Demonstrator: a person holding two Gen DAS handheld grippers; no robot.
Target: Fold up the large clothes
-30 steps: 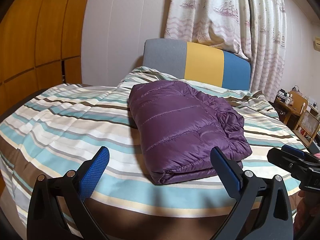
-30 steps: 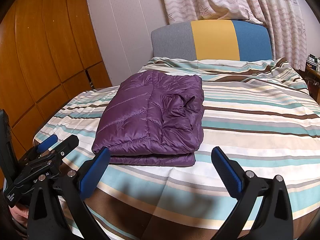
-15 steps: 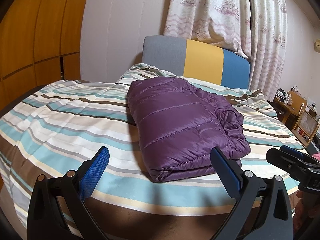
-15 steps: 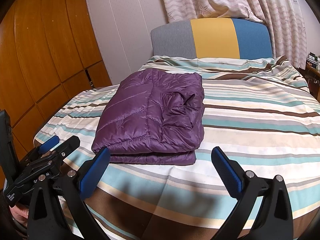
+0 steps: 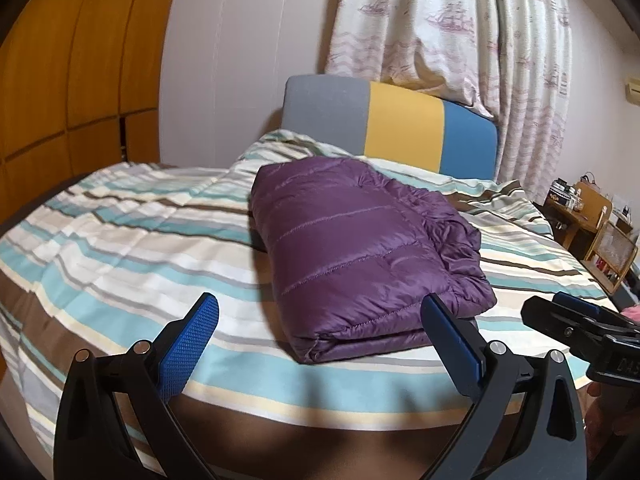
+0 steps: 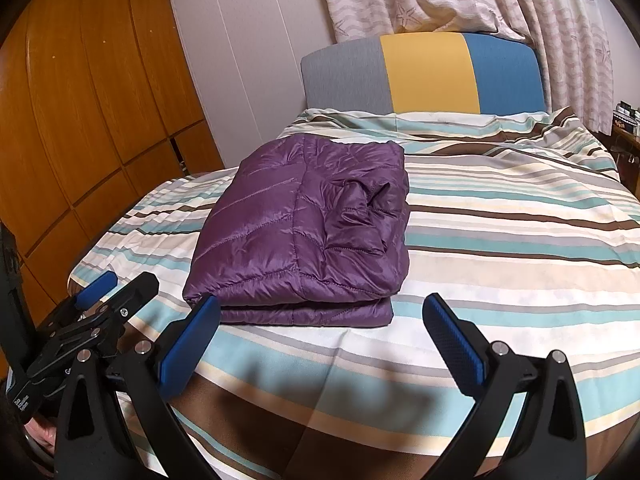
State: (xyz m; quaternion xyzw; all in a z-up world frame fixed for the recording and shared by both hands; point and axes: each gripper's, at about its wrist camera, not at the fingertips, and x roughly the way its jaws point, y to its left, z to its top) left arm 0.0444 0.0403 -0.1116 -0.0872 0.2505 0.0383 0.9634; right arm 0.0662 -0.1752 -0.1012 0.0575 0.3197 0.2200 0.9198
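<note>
A purple quilted down jacket (image 5: 360, 248) lies folded into a thick rectangular bundle on the striped bedspread (image 5: 120, 240) of a bed, roughly in the middle of the mattress and somewhat toward the side with the wooden wardrobe (image 6: 80, 100). The bundle's long axis runs from the foot of the bed toward the headboard (image 5: 400, 128), which is panelled in grey, yellow and blue. The short, doubled-over edge with its stacked layers faces the foot of the bed, nearest both cameras. In the right wrist view the crumpled, creased part of the jacket (image 6: 312, 232) sits on the side away from the wardrobe, while the smoother quilted panel faces the wardrobe.

The left tool (image 5: 320, 340) is released, its blue-padded jaws spread wide and holding nothing; it hangs above the foot end of the bed, clear of the jacket. The right tool (image 6: 320, 340) is likewise released and empty, jaws wide apart, hovering over the same end of the bed, just short of the jacket's near edge. Each tool shows at the edge of the other's view: the right tool (image 5: 580, 332) beside the left, and the left tool (image 6: 92, 312) beside the right.

A patterned curtain (image 5: 460, 32) hangs behind the headboard.
</note>
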